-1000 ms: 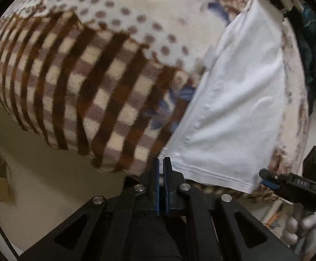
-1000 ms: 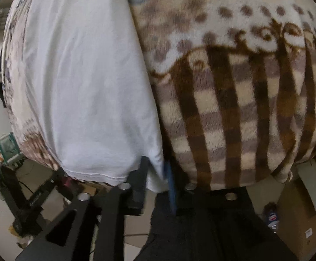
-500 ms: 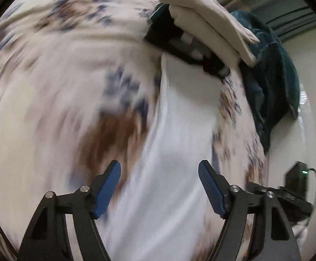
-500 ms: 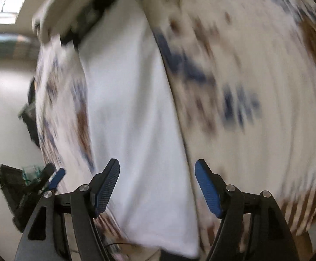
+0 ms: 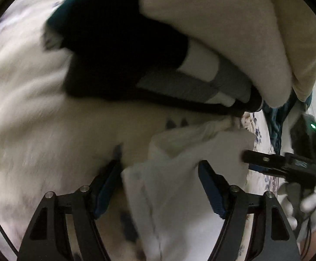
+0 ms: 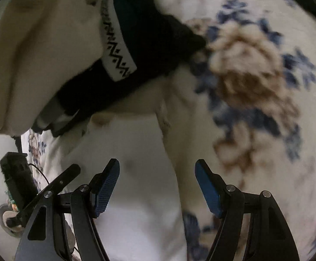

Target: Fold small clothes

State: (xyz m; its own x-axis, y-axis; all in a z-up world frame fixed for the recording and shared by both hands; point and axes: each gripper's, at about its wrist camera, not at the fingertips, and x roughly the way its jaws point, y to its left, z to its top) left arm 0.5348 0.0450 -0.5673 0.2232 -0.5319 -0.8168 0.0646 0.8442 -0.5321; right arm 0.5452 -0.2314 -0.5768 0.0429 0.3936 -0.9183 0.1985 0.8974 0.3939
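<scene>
seen along 2 hand-held grippers, both views motion-blurred. left gripper [image 5: 160,184] spread wide, blue pads [image 5: 211,192] apart and clasping nothing, hovering over the near end of a white garment [image 5: 179,195] lying on a fleecy blanket [image 5: 38,130] with blue and brown flowers. garment's far end rumpled and folded over on itself, reaching toward a stack of folded clothes [image 5: 168,71] further back: dark and grey layers below, a thick cream piece [image 5: 234,21] on top. at the right edge of the left view, the other gripper's black finger and a white-gloved hand [image 5: 305,204]. right gripper [image 6: 156,184] likewise gaping, holding nothing, blue pads [image 6: 106,187] straddling the same white garment [image 6: 136,174], whose right edge runs between the fingers. beyond it, the cream piece [image 6: 38,54] over a dark item with a white zigzag-patterned band [image 6: 116,50]. large brown flower on the blanket [image 6: 244,65] to the right.
</scene>
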